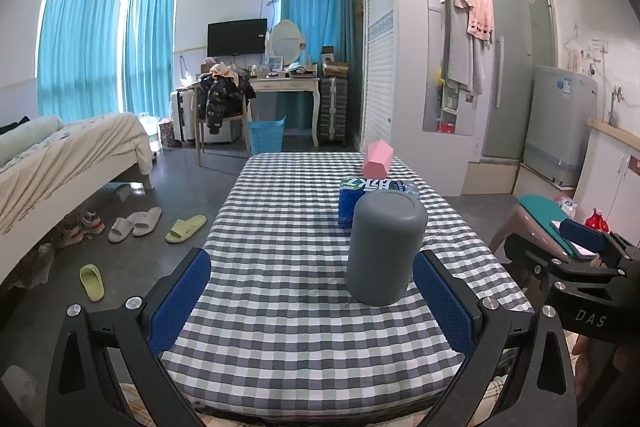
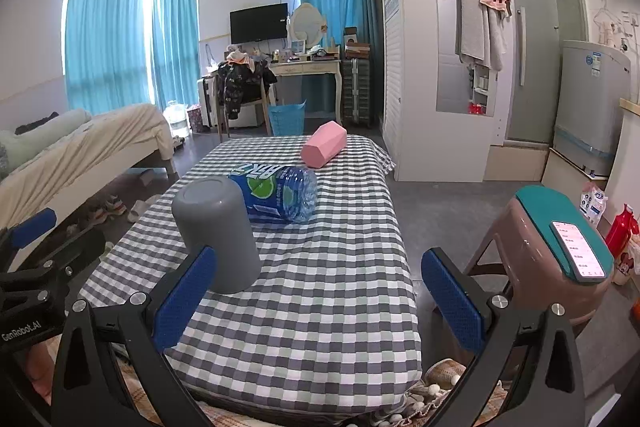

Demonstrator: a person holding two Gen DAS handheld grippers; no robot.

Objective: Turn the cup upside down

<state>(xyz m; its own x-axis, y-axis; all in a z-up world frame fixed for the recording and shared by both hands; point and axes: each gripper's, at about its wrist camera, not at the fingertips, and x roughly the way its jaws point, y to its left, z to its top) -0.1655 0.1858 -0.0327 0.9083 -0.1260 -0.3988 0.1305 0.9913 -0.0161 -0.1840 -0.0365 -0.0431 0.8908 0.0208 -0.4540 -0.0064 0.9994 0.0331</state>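
Grey cup (image 1: 385, 247) is sitting upside down (closed base up) on the checkered table (image 1: 288, 327), just in front of a plastic bottle (image 2: 280, 195) lying on its side. Pink box (image 2: 324, 143) is lying farther back. Left gripper (image 1: 312, 307) is hovering with fingers spread wide, holding nothing. Right gripper (image 2: 316, 303) is likewise gaping and empty.
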